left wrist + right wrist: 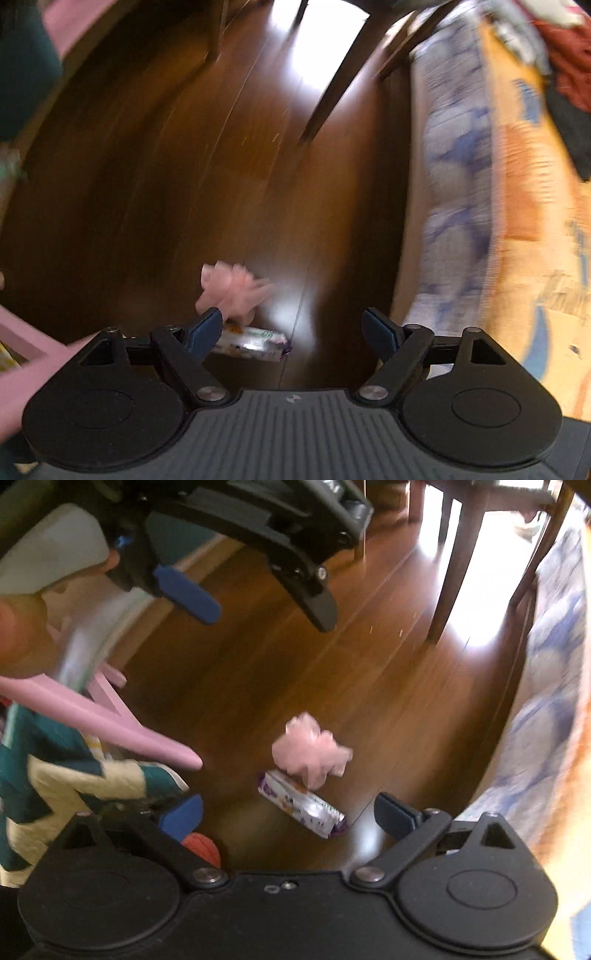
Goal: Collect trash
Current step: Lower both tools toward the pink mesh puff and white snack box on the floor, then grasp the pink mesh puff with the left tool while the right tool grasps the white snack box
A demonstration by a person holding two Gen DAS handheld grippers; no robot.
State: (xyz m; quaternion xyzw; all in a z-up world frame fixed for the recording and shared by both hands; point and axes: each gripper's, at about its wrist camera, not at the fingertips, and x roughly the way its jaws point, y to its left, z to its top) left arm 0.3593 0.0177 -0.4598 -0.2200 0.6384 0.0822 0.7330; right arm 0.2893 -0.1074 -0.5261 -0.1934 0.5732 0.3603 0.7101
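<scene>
Left gripper (291, 328) is hanging wide open, empty, pink tissue (231, 291) and wrapper (255, 343) lying lower centre on the floor. Right gripper (288, 814) is gaping too, wrapper (303, 805) between its fingers untouched; that blur could mean overshooting.

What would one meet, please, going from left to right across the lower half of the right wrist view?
Zigzag quilt → orange ball → snack wrapper → floor → blue-and-white bedding.
</scene>
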